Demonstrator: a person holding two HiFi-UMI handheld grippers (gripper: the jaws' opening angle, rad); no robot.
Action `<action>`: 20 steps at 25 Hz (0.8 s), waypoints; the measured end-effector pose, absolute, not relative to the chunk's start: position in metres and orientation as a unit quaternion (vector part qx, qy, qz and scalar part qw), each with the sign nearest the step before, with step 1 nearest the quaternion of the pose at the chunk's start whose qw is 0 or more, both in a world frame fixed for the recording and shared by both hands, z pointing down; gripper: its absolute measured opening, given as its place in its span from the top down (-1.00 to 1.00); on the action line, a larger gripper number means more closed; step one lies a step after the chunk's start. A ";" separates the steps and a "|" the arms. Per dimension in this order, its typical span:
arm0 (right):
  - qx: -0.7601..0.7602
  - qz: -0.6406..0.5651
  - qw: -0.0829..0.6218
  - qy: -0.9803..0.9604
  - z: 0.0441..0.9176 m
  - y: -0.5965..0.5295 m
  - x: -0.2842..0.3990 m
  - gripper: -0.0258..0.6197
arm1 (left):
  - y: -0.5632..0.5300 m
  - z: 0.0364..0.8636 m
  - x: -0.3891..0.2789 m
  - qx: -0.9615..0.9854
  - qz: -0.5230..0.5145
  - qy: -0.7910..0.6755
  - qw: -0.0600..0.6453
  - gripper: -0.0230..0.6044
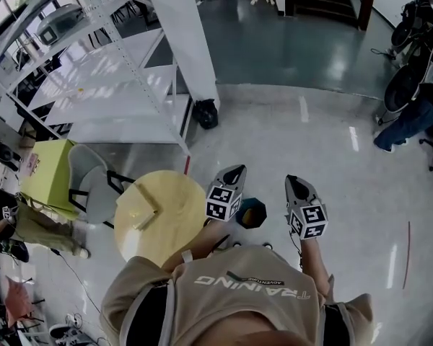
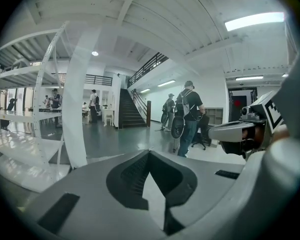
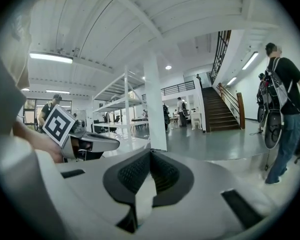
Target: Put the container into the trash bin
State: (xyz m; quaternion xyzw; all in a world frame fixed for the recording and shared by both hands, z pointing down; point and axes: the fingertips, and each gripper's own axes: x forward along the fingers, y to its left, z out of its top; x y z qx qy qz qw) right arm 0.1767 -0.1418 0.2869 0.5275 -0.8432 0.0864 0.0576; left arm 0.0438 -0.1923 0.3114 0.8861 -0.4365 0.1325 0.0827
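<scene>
A pale yellow container lies on the round yellow table at my left. A small dark teal bin stands on the floor just right of the table, below and between my two grippers. My left gripper is held up over the table's right edge, level and pointing into the room, jaws shut and holding nothing. The right gripper is beside it at the same height, also shut and bare. Each gripper view shows the other gripper at its side and neither the container nor the bin.
White metal shelving and a white pillar stand ahead left, with a black bag at the pillar's foot. A grey chair and a yellow-green box sit left of the table. Bicycles and a person are far right.
</scene>
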 end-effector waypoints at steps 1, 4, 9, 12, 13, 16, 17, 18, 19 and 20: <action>0.530 0.083 0.056 -0.842 0.286 -0.140 0.176 0.91 | -0.191 0.312 0.044 0.887 0.133 -0.435 0.082 0.89; 0.533 0.070 0.065 -0.841 0.286 -0.134 0.175 0.91 | -0.187 0.313 0.044 0.888 0.134 -0.433 0.083 0.89; 0.523 0.073 0.074 -0.846 0.293 -0.128 0.166 0.91 | -0.182 0.306 0.044 0.890 0.124 -0.432 0.073 0.89; 0.519 0.069 0.075 -0.849 0.287 -0.127 0.163 0.91 | -0.182 0.300 0.046 0.892 0.121 -0.430 0.071 0.89; 0.517 0.067 0.076 -0.850 0.286 -0.126 0.162 0.91 | -0.182 0.298 0.046 0.892 0.119 -0.430 0.071 0.89; 0.513 0.066 0.078 -0.853 0.284 -0.125 0.160 0.91 | -0.180 0.292 0.046 0.892 0.113 -0.432 0.068 0.89; 0.512 0.067 0.078 -0.853 0.284 -0.126 0.161 0.91 | -0.180 0.291 0.045 0.892 0.112 -0.432 0.068 0.89; 0.512 0.068 0.078 -0.852 0.285 -0.126 0.160 0.91 | -0.179 0.291 0.044 0.892 0.111 -0.433 0.069 0.89; 0.512 0.069 0.079 -0.852 0.286 -0.126 0.160 0.91 | -0.179 0.291 0.043 0.891 0.110 -0.434 0.071 0.89; 0.511 0.070 0.080 -0.853 0.287 -0.125 0.159 0.91 | -0.178 0.292 0.042 0.891 0.110 -0.435 0.073 0.89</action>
